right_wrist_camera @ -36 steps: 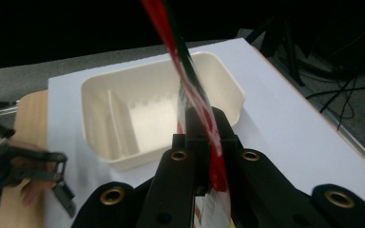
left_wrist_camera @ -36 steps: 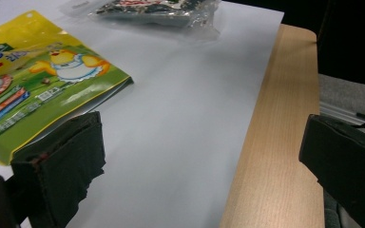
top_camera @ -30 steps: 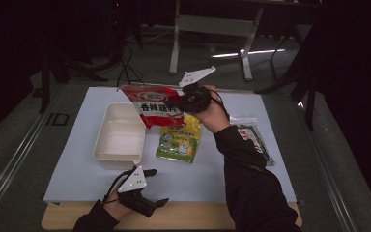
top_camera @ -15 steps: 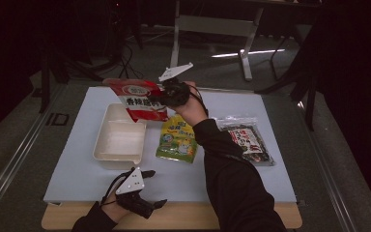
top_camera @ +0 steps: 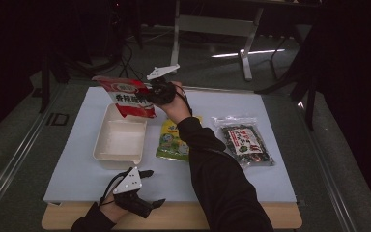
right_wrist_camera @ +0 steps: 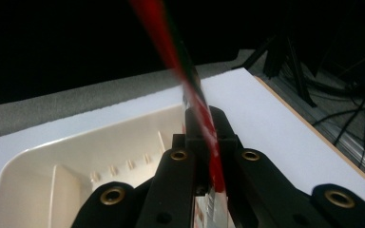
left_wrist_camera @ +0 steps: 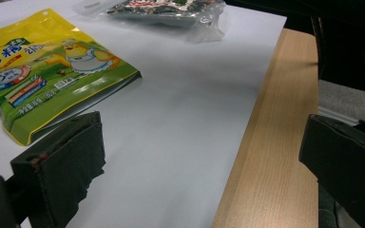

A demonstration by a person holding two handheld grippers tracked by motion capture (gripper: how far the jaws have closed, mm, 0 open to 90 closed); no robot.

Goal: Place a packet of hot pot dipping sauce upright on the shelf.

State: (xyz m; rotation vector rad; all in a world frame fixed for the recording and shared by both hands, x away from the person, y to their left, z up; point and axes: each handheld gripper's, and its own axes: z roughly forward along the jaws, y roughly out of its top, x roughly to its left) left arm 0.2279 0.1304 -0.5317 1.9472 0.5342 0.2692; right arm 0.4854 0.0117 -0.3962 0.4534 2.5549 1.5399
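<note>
My right gripper (top_camera: 150, 93) is shut on the edge of a red snack bag (top_camera: 127, 96) and holds it in the air over the far end of a cream tray (top_camera: 119, 141). In the right gripper view the red snack bag (right_wrist_camera: 196, 97) runs edge-on between the closed jaws, with the cream tray (right_wrist_camera: 85, 161) below. My left gripper (top_camera: 147, 186) rests open near the table's front edge, nothing between its fingers (left_wrist_camera: 64, 164). A yellow-green pouch (top_camera: 174, 140) lies flat beside the tray. A clear packet of dark seaweed (top_camera: 244, 141) lies to the right.
A white mat (top_camera: 270, 169) covers the wooden table (top_camera: 251, 220). The yellow-green pouch (left_wrist_camera: 38, 80) and seaweed packet (left_wrist_camera: 171, 10) lie ahead of the left gripper, the wooden table edge (left_wrist_camera: 271, 142) to its right. Stands and cables (top_camera: 125, 58) lie on the floor beyond the table.
My right gripper has carried the red snack bag leftward, from above the pouch to over the tray's far end. The left gripper has stayed put.
</note>
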